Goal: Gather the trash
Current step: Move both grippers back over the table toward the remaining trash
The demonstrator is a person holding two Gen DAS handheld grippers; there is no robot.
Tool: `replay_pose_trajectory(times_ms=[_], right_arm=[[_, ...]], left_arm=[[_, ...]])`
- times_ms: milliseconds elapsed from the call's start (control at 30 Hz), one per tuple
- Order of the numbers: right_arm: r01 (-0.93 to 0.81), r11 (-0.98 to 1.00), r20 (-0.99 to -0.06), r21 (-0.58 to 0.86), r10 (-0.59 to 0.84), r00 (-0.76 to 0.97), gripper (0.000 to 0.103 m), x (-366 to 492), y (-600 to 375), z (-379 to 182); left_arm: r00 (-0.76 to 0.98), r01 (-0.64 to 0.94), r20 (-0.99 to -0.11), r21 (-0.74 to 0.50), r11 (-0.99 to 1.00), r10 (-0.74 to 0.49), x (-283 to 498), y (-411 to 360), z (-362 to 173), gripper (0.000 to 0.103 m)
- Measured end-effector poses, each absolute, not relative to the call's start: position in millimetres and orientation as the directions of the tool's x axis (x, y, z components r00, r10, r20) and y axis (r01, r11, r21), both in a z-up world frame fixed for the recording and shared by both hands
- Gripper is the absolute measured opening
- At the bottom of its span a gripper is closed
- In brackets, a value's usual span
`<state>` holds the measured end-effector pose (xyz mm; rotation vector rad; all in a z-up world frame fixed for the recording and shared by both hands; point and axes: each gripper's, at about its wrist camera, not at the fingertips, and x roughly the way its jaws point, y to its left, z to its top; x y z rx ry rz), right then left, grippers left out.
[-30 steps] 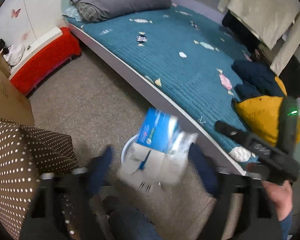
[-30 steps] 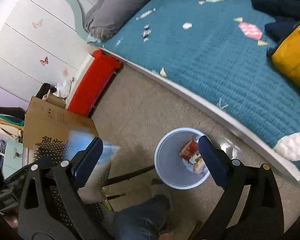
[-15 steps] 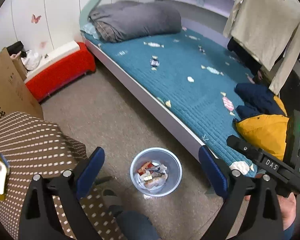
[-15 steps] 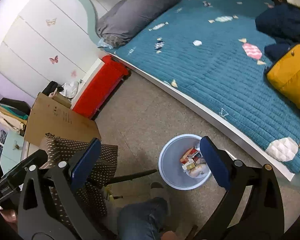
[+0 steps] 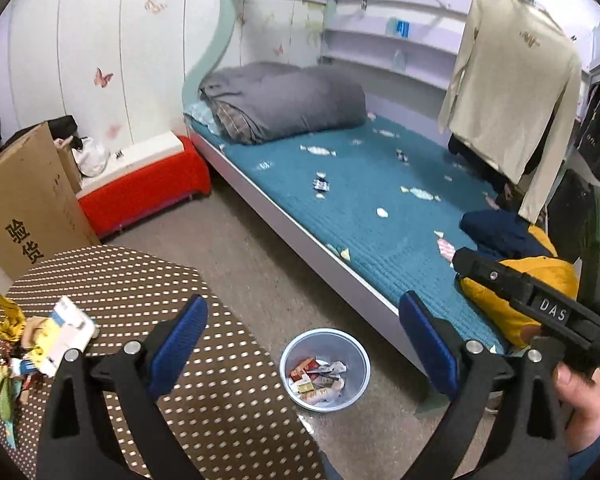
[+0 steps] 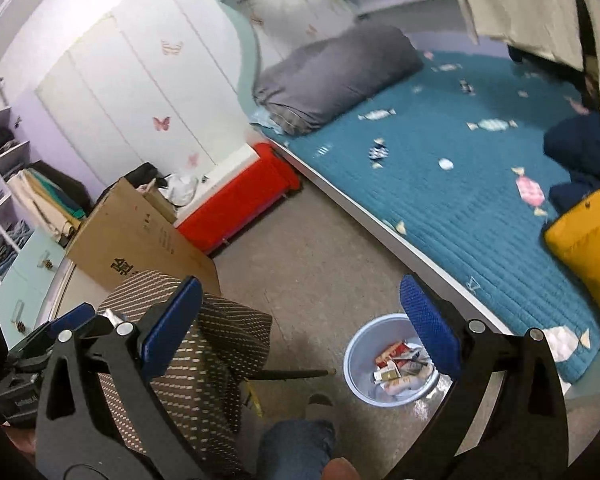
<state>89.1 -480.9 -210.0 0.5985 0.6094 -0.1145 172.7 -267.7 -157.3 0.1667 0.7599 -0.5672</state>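
A pale blue bin stands on the floor beside the bed and holds several wrappers; it also shows in the right wrist view. My left gripper is open and empty, high above the bin and the dotted table. A white and blue packet lies with crumpled yellow wrappers at the table's left edge. My right gripper is open and empty, raised above the floor left of the bin. It also shows in the left wrist view.
The bed with a teal cover runs along the right, with a folded grey quilt and a yellow jacket. A cardboard box and a red bench stand at the left. A beige shirt hangs above the bed.
My left gripper let the blue and white packet fall into the bin, then rose and swung left over the dotted table. My right gripper also rose. Both stay open.
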Motion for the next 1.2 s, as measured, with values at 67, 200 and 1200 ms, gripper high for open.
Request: replay_pose_trajectory(times_ms=[67,200,1200], right_arm=[[0.251,0.839,-0.558,0.483,0.074,0.826,0.097,87,-469,-199],[0.208,0.862,-0.539,0.463,0.088,0.838,0.097,83,-444,-179],[-0.107,0.958,-0.608,0.265,0.252,0.753,0.097,139,-222,-145]], left_arm=[[0.603,0.536,-0.672,-0.058,0.842,-0.43,165,-253,-149,0.094],[0.631,0.52,-0.649,-0.052,0.852,-0.425,156,-231,-138,0.094],[0.749,0.197,-0.627,-0.097,0.976,-0.213,158,18,-162,0.094]])
